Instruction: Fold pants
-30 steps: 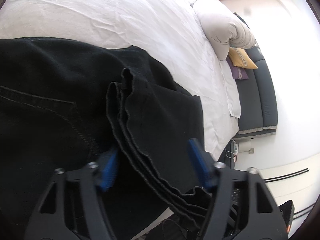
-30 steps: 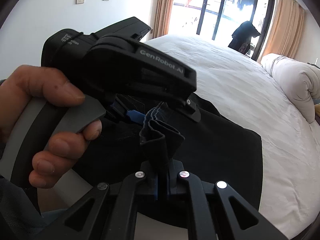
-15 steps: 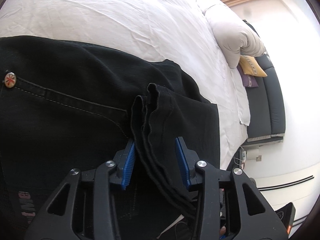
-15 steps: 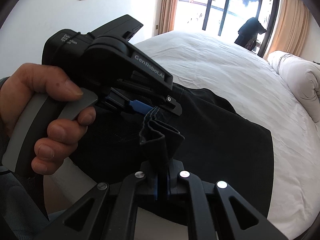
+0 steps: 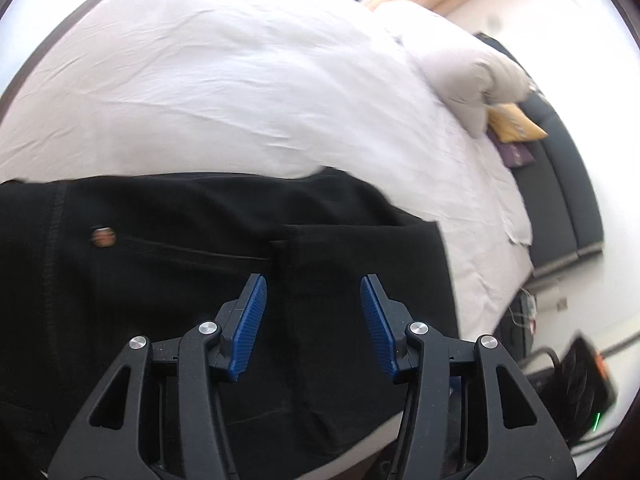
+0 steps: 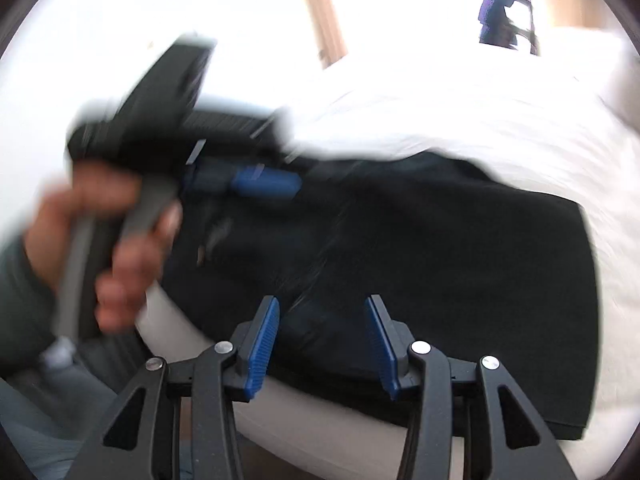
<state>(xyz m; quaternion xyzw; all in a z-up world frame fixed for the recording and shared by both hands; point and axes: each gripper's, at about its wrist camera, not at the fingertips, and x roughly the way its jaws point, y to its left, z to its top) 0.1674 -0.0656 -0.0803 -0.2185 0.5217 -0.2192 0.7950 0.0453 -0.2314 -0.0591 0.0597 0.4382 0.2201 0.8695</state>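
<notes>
Black denim pants (image 5: pixel 168 280): lying flat in a folded block at the near edge of the white-sheeted bed (image 5: pixel 224 92). Left tongs (image 5: pixel 312 320) and right tongs (image 6: pixel 322 344): both opening, pads clear of the cloth, nothing held. Fold apparently laid down; any further fold or smoothing remains.

Bedroom in a home. Wide bed (image 5: pixel 240 92) with white sheet; rolled duvet (image 5: pixel 460 72) at its far end, yellow cushion (image 5: pixel 514 122) beside that. Dark sofa (image 5: pixel 568 200) alongside bed. Curtain (image 6: pixel 322 12) beyond bed.
</notes>
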